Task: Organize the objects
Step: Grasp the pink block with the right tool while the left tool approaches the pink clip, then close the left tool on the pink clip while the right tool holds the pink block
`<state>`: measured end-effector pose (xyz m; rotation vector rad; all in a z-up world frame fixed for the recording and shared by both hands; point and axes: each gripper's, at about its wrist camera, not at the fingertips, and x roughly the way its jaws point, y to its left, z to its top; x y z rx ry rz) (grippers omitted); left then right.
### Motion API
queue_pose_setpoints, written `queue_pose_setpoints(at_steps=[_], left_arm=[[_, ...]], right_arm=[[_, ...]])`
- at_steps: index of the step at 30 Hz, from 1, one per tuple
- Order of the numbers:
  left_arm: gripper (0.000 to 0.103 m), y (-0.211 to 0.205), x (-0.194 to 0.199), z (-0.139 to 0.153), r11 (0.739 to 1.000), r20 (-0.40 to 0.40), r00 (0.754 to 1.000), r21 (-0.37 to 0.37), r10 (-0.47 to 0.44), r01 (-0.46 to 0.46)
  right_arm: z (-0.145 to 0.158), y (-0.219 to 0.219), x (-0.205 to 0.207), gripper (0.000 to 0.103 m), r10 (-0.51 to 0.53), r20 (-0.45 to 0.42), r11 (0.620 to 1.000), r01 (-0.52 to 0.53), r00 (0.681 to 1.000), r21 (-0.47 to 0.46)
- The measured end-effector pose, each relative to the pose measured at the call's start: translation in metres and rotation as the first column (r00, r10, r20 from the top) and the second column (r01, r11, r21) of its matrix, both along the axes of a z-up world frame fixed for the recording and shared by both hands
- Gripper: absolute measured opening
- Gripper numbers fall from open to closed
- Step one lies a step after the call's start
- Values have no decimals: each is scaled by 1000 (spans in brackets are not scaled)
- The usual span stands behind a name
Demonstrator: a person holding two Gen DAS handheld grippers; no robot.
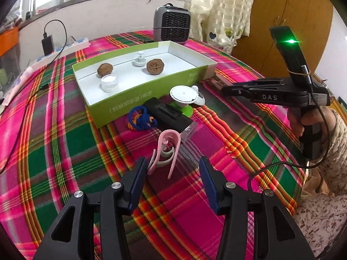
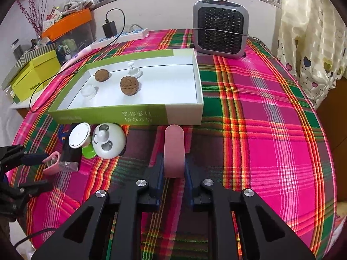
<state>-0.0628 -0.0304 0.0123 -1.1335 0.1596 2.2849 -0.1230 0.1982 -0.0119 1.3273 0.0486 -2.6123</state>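
Observation:
A green-walled white tray (image 1: 151,86) (image 2: 138,113) on the plaid cloth holds two brown walnuts (image 1: 154,65) (image 2: 129,85), a small white jar (image 1: 109,83) and a white knob piece (image 1: 138,60). My left gripper (image 1: 172,184) is open, its blue fingers either side of a pink clip (image 1: 167,149) lying on the cloth; this gripper also shows in the right wrist view (image 2: 41,171). My right gripper (image 2: 173,169) is shut on a flat pink oblong piece (image 2: 174,149), held just in front of the tray's near wall. It also shows in the left wrist view (image 1: 225,91).
In front of the tray lie a blue cord bundle (image 1: 141,118), a black box with a clear end (image 1: 168,114), a white disc on a green base (image 1: 183,94) (image 2: 79,135) and a white dome (image 2: 108,140). A grey heater (image 2: 221,30) and power strip (image 2: 123,35) stand behind.

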Motion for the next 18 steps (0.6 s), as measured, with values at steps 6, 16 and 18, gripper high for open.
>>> queue_pose_setpoints(at_steps=[6,16,18], left_arm=[[48,5,-11,0,998,-23,998,-32,52,-52],[36,10,-15,-1,994,-42,996,-65,84,-86],[29,11,-17,-2,993,-44,995,-69,93,-96]], right_arm=[[-1,-1,0,19,18,3,1000,-18,1000,12],[-3,-6,-5,23,36,-3,999,-36,999,15],[-3,-7,-6,23,38,-5,999,-38,999,19]])
